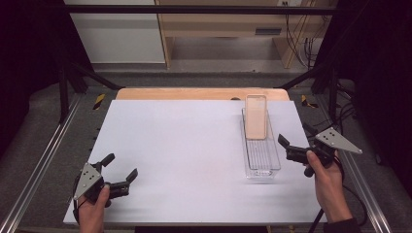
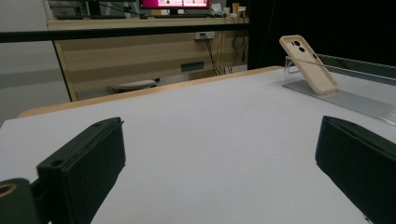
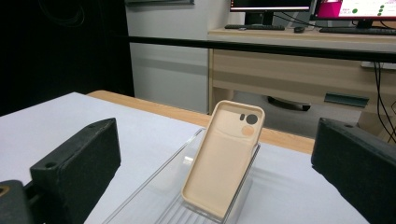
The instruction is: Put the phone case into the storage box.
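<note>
Phone case (image 1: 255, 117): pale beige, plain, dark round camera holes near top. Tray (image 1: 262, 160) under it: clear plastic, fine ribbed lines along floor. Table sheet (image 1: 184, 155): plain white; wood edge (image 1: 194, 93) at far side light tan. Left gripper (image 1: 120, 172): black jaws, grey three-cornered plate. Right gripper (image 1: 284, 145): black jaws, grey plate likewise. Floor (image 1: 43, 116) around table: dark grey, yellow-black hazard tape patches. Desk (image 3: 299, 65) behind: light wood. Monitor (image 2: 173, 3): magenta screen.
</note>
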A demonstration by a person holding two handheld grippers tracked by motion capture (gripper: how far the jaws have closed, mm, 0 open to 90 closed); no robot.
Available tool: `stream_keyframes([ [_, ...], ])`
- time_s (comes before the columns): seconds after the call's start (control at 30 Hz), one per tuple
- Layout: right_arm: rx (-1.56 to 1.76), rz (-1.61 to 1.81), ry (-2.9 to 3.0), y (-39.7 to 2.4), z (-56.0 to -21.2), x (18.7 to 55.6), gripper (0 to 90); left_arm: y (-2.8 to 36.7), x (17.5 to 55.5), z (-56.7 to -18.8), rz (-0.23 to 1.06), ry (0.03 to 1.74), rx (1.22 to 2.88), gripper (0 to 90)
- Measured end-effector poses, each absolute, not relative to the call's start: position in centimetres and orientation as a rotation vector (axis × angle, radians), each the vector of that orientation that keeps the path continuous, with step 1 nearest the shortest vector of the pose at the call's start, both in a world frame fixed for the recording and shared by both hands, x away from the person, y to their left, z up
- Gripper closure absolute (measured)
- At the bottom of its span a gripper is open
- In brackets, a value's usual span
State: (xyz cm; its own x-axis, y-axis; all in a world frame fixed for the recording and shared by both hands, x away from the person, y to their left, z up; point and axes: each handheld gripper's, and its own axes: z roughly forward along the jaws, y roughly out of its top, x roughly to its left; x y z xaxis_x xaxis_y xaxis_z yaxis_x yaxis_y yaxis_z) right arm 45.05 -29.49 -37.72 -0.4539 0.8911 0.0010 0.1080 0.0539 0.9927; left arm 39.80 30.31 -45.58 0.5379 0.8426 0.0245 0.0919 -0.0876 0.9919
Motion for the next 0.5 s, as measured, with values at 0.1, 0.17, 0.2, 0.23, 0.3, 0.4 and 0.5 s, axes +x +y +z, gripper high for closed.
stream_keyframes([
  [0.1,1.013,1.471,1.656,-29.62,-38.04,44.88,1.8,30.31,39.81,-45.59,0.762,0.828,1.549,1.5],
  [0.17,1.012,1.473,1.654,-29.69,-38.18,44.77,1.8,30.31,39.81,-45.59,0.761,0.827,1.550,1.5],
  [0.2,1.009,1.474,1.650,-29.75,-38.25,44.69,1.8,30.30,39.81,-45.59,0.761,0.827,1.551,1.5],
  [0.23,1.009,1.479,1.645,-29.81,-38.30,44.62,1.8,30.29,39.81,-45.59,0.761,0.826,1.551,1.5],
  [0.3,1.004,1.485,1.641,-29.90,-38.41,44.49,1.8,30.27,39.79,-45.58,0.760,0.825,1.550,1.5],
  [0.4,1.001,1.487,1.636,-29.97,-38.59,44.32,1.7,30.24,39.80,-45.59,0.759,0.824,1.551,1.5],
  [0.5,0.995,1.488,1.635,-30.02,-38.80,44.16,1.7,30.23,39.79,-45.57,0.759,0.823,1.551,1.5],
])
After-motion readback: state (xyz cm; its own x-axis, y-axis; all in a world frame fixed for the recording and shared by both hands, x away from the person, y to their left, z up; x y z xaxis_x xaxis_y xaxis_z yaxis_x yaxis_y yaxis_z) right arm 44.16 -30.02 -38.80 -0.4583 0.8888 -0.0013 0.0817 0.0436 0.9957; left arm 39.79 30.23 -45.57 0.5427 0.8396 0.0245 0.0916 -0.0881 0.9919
